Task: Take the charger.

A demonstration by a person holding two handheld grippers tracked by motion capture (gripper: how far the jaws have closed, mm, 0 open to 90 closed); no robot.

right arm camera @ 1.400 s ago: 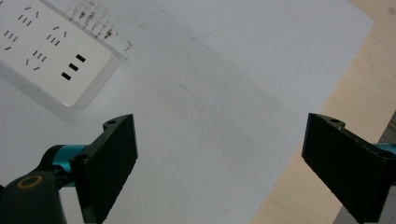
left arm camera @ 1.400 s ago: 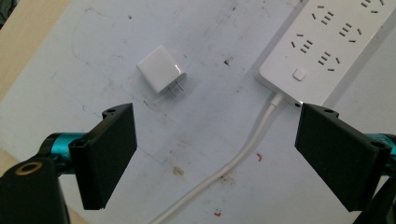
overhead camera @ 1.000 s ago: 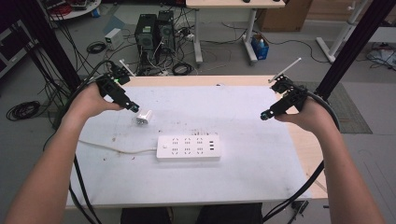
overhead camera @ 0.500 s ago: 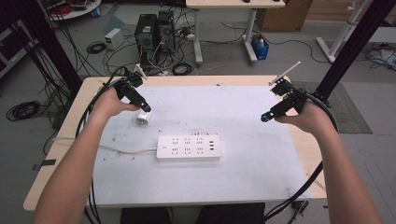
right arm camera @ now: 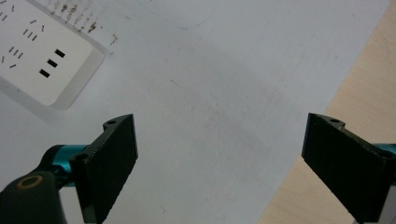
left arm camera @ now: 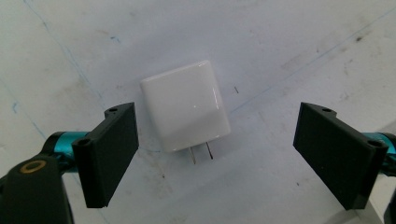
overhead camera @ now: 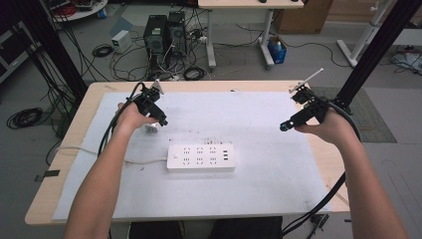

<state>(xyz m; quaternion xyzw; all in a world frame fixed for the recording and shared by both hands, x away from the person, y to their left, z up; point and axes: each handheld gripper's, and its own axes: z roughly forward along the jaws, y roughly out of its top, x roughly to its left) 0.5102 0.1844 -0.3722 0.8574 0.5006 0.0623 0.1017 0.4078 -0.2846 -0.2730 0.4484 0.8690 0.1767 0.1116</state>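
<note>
White charger between left gripper jaws (untouched), bare sheet around

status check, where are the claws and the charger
Left claw open over white charger, not touching. Right claw open, empty, above the mat. Power strip nearby, nothing blocking.
</note>
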